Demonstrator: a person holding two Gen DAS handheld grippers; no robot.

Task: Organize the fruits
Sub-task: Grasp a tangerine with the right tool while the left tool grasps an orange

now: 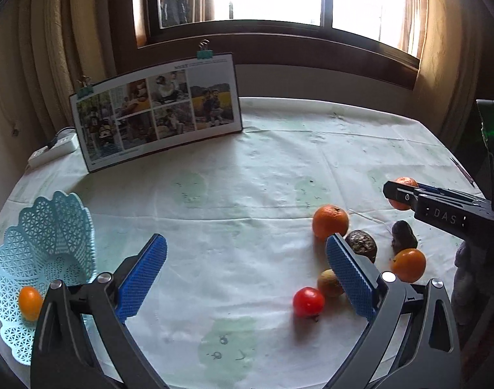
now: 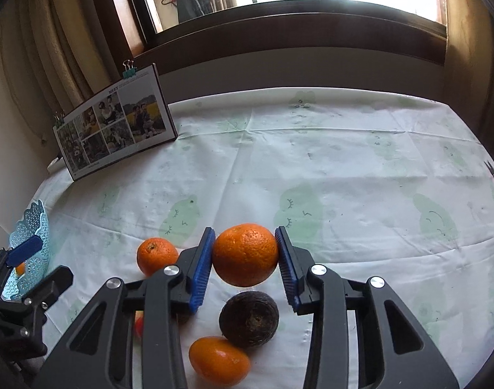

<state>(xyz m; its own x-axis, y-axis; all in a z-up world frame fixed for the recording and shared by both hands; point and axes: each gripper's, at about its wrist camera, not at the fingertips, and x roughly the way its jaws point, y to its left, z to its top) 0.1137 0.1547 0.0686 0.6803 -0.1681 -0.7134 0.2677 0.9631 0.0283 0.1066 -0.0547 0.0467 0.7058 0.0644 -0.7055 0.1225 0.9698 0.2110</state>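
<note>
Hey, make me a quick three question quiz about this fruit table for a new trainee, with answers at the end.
1. True or false: the right gripper is shut on an orange.
2. What lies in the blue basket? A) a tomato B) one small orange fruit C) nothing
3. Fill in: the left gripper is ____ and holds nothing.

Key: 1 true. 2 B, the small orange fruit. 3 open.
</note>
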